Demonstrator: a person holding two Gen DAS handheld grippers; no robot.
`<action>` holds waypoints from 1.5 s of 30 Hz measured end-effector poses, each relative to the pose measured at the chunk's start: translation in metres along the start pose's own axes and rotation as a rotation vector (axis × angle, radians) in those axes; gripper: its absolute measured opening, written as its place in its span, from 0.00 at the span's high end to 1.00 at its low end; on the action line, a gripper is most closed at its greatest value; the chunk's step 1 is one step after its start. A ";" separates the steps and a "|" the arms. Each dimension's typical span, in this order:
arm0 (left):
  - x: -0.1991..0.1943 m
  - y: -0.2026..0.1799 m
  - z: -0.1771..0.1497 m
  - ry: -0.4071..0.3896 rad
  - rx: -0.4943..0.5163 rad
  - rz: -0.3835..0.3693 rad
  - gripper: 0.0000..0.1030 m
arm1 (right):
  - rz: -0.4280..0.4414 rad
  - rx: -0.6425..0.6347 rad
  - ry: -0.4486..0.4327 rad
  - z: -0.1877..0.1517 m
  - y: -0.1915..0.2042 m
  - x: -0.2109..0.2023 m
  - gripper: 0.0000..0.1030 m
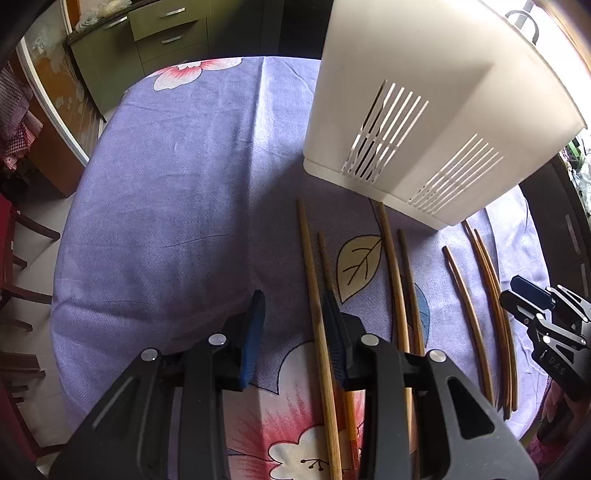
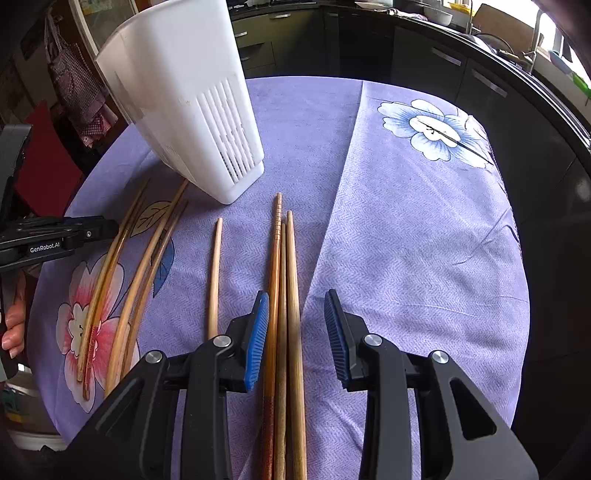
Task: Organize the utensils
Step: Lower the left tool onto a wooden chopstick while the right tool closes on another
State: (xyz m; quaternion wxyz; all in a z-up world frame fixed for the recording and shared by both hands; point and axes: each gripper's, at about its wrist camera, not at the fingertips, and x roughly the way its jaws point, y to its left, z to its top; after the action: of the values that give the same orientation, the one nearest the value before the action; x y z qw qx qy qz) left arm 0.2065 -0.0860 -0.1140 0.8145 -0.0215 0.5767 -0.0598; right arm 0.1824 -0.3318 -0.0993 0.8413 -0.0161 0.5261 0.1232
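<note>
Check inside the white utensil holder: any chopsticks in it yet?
Cannot tell. The white utensil holder shows only its outer walls; its opening faces away in both views. Through the side slots only dark gaps show. All visible chopsticks lie on the purple tablecloth.

A home kitchen; drawer cabinets (image 1: 162, 33), sink tap (image 2: 535, 33), floral tablecloth (image 1: 166, 184).

A matt woven lilac tablecloth (image 2: 406, 258) printed with flowers carries smooth wooden chopsticks (image 2: 291, 295), some pale and some glossy reddish-brown, while at eleven o'clock stands a smooth white plastic holder (image 2: 184, 92) with slotted walls, and the matt black plastic grippers bear ribbed blue rubbery pads (image 2: 258, 332) and shiny metal rivets.
</note>
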 end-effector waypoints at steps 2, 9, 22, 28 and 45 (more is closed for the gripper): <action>0.003 -0.001 0.001 0.014 0.002 0.012 0.71 | 0.003 0.004 -0.004 -0.001 -0.003 -0.001 0.69; 0.003 -0.005 0.002 0.022 0.048 0.055 0.91 | 0.024 -0.023 -0.036 -0.002 0.001 -0.005 0.69; -0.004 -0.001 -0.014 0.004 0.186 0.080 0.92 | -0.007 -0.127 -0.044 0.014 0.032 0.017 0.78; -0.004 -0.003 -0.016 -0.011 0.207 0.094 0.92 | -0.029 -0.108 -0.010 0.019 0.026 0.024 0.78; -0.003 -0.002 -0.016 -0.008 0.214 0.079 0.92 | -0.040 -0.086 -0.001 0.043 0.013 0.020 0.78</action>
State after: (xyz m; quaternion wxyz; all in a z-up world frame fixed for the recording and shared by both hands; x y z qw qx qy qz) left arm 0.1906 -0.0866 -0.1157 0.8160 0.0879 0.5643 -0.0889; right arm 0.2256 -0.3085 -0.0969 0.8424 -0.0628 0.5195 0.1291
